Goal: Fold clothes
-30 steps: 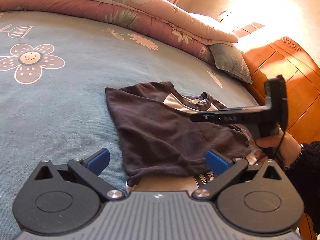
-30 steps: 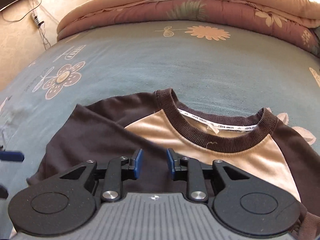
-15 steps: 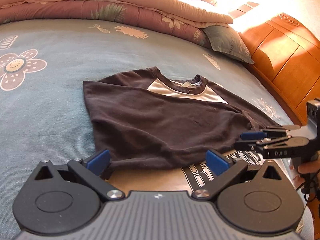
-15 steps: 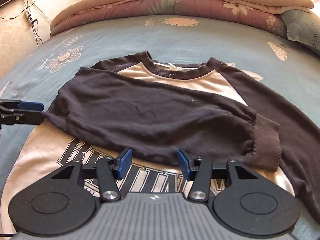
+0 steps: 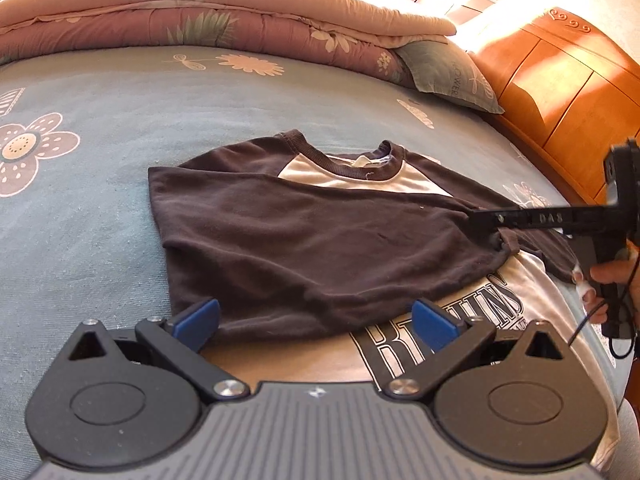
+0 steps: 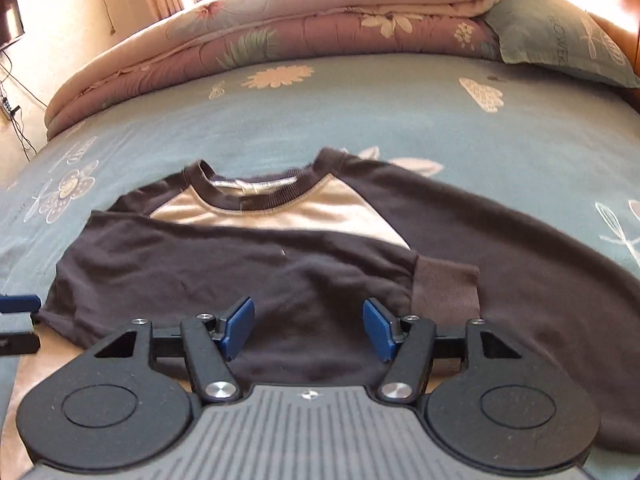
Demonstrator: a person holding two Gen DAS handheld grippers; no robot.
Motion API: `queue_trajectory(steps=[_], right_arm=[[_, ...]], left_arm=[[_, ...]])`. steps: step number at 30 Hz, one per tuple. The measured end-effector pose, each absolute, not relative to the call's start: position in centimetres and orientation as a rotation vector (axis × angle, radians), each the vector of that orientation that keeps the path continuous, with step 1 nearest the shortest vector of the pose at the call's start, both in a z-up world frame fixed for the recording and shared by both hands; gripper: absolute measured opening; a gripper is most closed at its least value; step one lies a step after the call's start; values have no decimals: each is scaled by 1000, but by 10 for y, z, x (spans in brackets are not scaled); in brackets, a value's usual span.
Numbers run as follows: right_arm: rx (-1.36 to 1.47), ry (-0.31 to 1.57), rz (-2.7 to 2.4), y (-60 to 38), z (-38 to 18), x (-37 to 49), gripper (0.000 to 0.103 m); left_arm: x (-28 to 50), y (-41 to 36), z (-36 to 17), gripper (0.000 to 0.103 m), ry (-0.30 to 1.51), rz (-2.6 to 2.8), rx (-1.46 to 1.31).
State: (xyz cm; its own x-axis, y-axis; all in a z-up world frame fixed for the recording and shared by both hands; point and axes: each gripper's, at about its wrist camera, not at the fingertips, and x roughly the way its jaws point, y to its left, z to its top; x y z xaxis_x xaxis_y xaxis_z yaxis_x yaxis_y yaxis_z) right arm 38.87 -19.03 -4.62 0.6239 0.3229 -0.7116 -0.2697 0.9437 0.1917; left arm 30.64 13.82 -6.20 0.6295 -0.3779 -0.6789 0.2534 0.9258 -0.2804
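Note:
A long-sleeved shirt [image 5: 320, 240] with a cream front and dark brown sleeves lies flat on the bed, collar away from me. One brown sleeve [image 6: 248, 272] is folded across the chest, its ribbed cuff [image 6: 444, 288] lying by the other sleeve [image 6: 540, 264], which stretches out to the right. My left gripper [image 5: 316, 320] is open over the shirt's left side, holding nothing. My right gripper [image 6: 310, 326] is open above the folded sleeve; it also shows in the left wrist view [image 5: 492, 220] near the cuff.
The bed has a blue flowered sheet [image 5: 100, 200]. A folded pink floral quilt [image 5: 200, 20] and a grey-green pillow [image 6: 560, 44] lie along the far side. A wooden headboard [image 5: 560, 80] stands at the right. A wall with cables [image 6: 16, 112] is at the left.
The sleeve has been laid across the chest and let go. My right gripper has opened wider and both have drawn back from the shirt.

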Motion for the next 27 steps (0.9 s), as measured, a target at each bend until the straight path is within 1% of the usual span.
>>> queue_trajectory(steps=[2,7,10,11,14,17,21,24,27], right_arm=[[82,820,354,-181,-47,403,70],[95,902,288,-184,-76,406,69],[135,898,260,-198,-63,380,70],[131,888,265,-201,-57,369,72],[157,877,297,-210,-45,336,86],[213,911,341,-216,-51,311,89],[277,985,283,-232,-73,286,89],[267,981,231,-235,-67,263,91],[175,941,294,-216,-52,240,93]], left_arm=[[307,134,-63,102,815,-374,-155],[305,123,-66,102,831,-381,-108],[301,119,-61,102,818,-406,-108],[299,118,-59,102,811,-416,-109],[296,110,-56,102,811,-457,-120],[292,97,-56,102,826,-479,-85],[286,90,-53,102,829,-467,-34],[285,99,-46,102,813,-449,-50],[284,104,-41,102,805,-450,-69]])
